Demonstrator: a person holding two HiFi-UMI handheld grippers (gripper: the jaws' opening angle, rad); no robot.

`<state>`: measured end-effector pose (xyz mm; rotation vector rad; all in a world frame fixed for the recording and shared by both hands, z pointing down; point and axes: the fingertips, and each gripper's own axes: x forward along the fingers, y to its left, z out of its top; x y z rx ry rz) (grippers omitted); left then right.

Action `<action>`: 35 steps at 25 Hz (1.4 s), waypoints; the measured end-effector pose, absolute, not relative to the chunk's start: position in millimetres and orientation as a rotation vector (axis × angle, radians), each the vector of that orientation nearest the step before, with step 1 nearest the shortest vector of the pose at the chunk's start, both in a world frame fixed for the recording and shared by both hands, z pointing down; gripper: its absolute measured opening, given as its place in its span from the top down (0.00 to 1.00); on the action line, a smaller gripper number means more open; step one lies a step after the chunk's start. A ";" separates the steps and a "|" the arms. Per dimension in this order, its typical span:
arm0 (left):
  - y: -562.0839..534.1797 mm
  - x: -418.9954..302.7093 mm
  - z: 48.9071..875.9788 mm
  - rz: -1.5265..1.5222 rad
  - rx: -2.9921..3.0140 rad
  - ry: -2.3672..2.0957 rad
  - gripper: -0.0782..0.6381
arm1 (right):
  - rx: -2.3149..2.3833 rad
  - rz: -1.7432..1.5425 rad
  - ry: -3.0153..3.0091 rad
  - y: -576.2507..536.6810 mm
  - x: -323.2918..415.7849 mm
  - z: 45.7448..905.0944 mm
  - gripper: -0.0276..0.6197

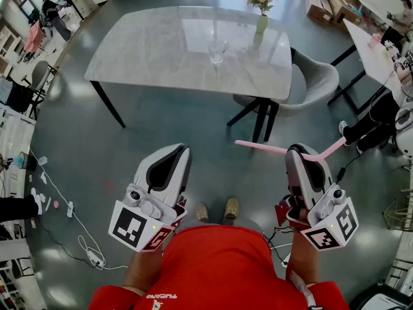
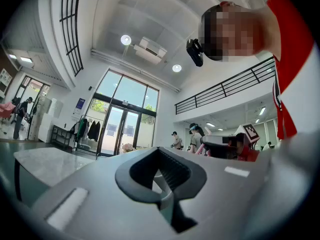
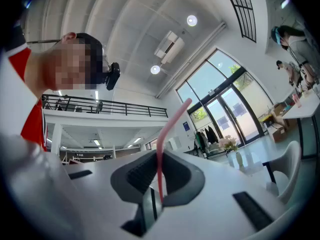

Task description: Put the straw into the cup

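A clear glass cup (image 1: pixel 218 50) stands on the marble table (image 1: pixel 148 50), far ahead of both grippers. A pink bendy straw (image 1: pixel 261 148) lies crosswise in my right gripper (image 1: pixel 295 151), which is shut on it near the straw's middle; the bent end sticks out to the right. In the right gripper view the straw (image 3: pixel 164 144) rises from between the pads of that gripper (image 3: pixel 159 178) toward the ceiling. My left gripper (image 1: pixel 181 150) is held level beside it, shut with nothing in it. In the left gripper view its jaws (image 2: pixel 163 178) meet around empty space.
A green vase of flowers (image 1: pixel 261 19) stands on the table just right of the cup. A grey chair (image 1: pixel 314 81) sits at the table's right end. A seated person's legs (image 1: pixel 371 123) and a white table (image 1: pixel 371 50) are at the right. Cables (image 1: pixel 72 212) trail on the floor at the left.
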<state>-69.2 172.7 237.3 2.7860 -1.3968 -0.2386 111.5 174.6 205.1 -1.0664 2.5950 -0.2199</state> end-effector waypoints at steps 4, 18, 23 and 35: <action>182.1 -66.2 233.5 -0.239 2.785 -1.412 0.88 | -1.070 -0.202 2.608 186.7 112.2 204.5 0.92; 175.7 -59.2 224.4 -0.289 2.789 -1.401 0.88 | -1.066 -0.196 2.635 162.1 106.9 205.0 0.92; 162.3 -48.5 225.2 -0.284 2.778 -1.426 0.88 | -1.020 -0.223 2.660 140.0 107.2 209.0 0.92; 126.6 -14.2 231.1 -0.248 2.743 -1.548 0.88 | -0.933 -0.189 2.713 108.6 138.9 213.3 0.92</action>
